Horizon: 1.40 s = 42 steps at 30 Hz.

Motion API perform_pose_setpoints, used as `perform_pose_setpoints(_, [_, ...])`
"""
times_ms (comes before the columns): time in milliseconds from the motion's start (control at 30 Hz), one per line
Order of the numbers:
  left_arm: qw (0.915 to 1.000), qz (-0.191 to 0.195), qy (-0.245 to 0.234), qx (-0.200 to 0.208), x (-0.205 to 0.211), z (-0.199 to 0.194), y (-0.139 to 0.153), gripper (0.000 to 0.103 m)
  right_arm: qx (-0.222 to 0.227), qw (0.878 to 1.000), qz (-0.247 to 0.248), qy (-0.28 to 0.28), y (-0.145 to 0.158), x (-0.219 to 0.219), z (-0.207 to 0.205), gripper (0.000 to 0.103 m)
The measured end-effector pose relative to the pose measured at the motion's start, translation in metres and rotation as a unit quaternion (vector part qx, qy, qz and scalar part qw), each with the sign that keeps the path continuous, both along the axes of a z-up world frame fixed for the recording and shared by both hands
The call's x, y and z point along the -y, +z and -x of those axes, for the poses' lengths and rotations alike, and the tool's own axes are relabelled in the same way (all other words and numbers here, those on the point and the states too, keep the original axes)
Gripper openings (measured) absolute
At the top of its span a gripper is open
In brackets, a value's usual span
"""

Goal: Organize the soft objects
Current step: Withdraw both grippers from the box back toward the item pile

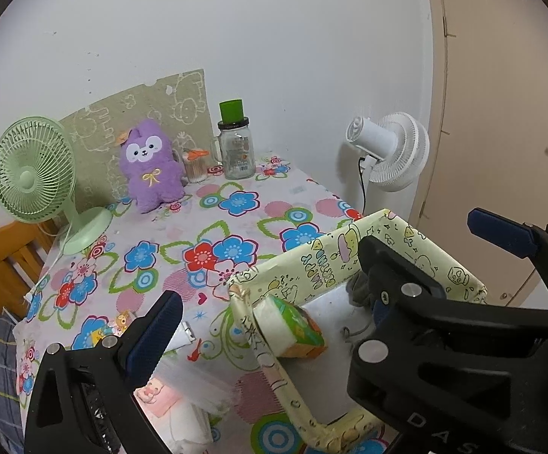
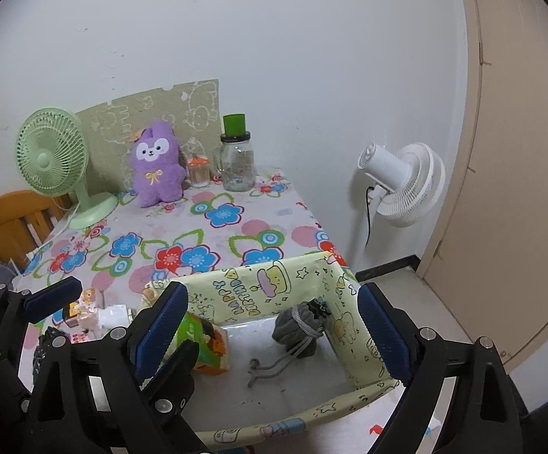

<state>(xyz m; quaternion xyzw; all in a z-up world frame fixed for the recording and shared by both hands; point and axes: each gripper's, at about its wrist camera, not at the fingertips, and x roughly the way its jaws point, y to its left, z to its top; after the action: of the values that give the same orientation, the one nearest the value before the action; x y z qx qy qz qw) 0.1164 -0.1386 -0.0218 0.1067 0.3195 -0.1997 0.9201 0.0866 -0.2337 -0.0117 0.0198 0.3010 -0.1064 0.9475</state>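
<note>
A yellow cartoon-print box [image 2: 259,291] stands at the table's near right corner; it also shows in the left wrist view [image 1: 323,265]. Inside lie a grey drawstring pouch [image 2: 300,327] and a green-orange soft cube [image 2: 206,344], the cube also in the left wrist view [image 1: 296,327]. A purple plush bunny [image 1: 151,166] sits at the table's far side, also in the right wrist view [image 2: 156,164]. My right gripper [image 2: 274,329] is open above the box. My left gripper [image 1: 323,268] is open, over the box's left wall. Soft pink and white items [image 2: 96,314] lie left of the box.
A green desk fan [image 1: 35,174] stands at the far left. A glass jar with a green lid [image 1: 236,143] and a cotton-swab holder [image 1: 196,166] stand by the wall. A white standing fan [image 1: 391,155] is off the table's right. A wooden chair [image 1: 1,261] is at left.
</note>
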Motion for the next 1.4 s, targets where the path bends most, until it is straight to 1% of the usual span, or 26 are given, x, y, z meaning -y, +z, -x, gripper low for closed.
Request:
perform_pose_setpoints(300, [0.9997, 0.013, -0.01, -0.018, -0.019, 0.007, -0.001, 0.101, 0.002, 1.0, 0.005, 0.011, 0.002, -0.021, 0.008, 0.095])
perform_pose_setpoints(500, [0.9991, 0.025, -0.014, -0.032, -0.034, 0.014, -0.002, 0.098, 0.01, 1.0, 0.008, 0.024, 0.005, -0.036, 0.015, 0.095])
perform_pose_setpoints(767, [0.9997, 0.019, 0.005, -0.014, -0.051, 0.027, -0.002, 0.098, 0.013, 0.999, 0.013, 0.037, 0.005, -0.055, 0.023, 0.097])
perform_pose_setpoints(1033, [0.9995, 0.021, 0.019, -0.013, -0.066, 0.036, -0.002, 0.098, 0.018, 0.998, 0.02, 0.049, 0.007, -0.07, 0.033, 0.097])
perform_pose_setpoints(1200, [0.9991, 0.028, 0.017, -0.029, -0.076, 0.041, -0.004, 0.095, 0.021, 0.998, 0.02, 0.055, 0.007, -0.079, 0.04, 0.097])
perform_pose_setpoints(1400, [0.9987, 0.026, 0.032, -0.031, -0.088, 0.045, -0.009, 0.094, 0.017, 0.997, 0.023, 0.069, 0.003, -0.093, 0.043, 0.098])
